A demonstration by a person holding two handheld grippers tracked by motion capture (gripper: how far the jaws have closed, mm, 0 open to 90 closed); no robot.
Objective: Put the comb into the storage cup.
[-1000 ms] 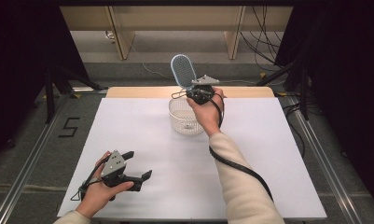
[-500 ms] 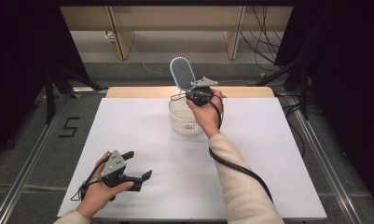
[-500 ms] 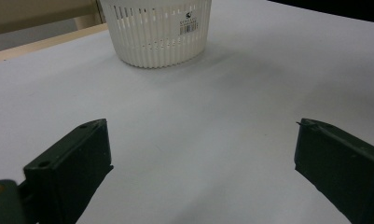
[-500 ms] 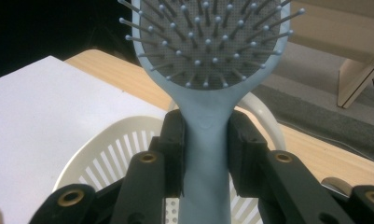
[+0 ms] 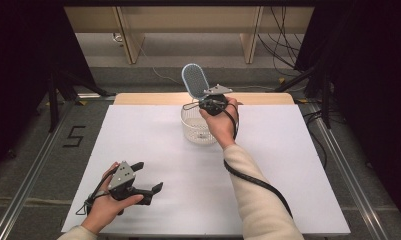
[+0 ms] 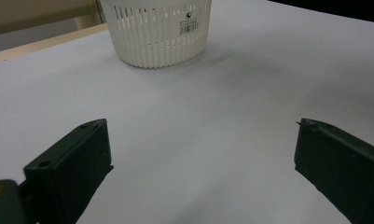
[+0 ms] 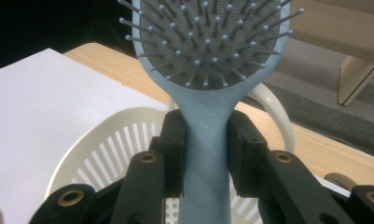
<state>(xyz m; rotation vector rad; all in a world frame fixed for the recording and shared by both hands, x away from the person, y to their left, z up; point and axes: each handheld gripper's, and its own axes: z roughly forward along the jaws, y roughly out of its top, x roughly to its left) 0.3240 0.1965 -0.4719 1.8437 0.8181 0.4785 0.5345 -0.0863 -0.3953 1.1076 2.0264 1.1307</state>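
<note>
My left gripper (image 5: 147, 181) rests low near the table's (image 5: 298, 165) front left edge, jaws spread wide on nothing, with bare white surface ahead. Farther back at the middle stands the white slotted basket (image 5: 197, 129); I cannot see its inside. Above it my right gripper (image 7: 204, 140) clamps the blue hairbrush (image 7: 208, 56) by its handle, bristled head raised.

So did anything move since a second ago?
Hardly anything. The right gripper still holds the blue hairbrush by its handle above the white basket. The left gripper stays open, low over the white table.
</note>
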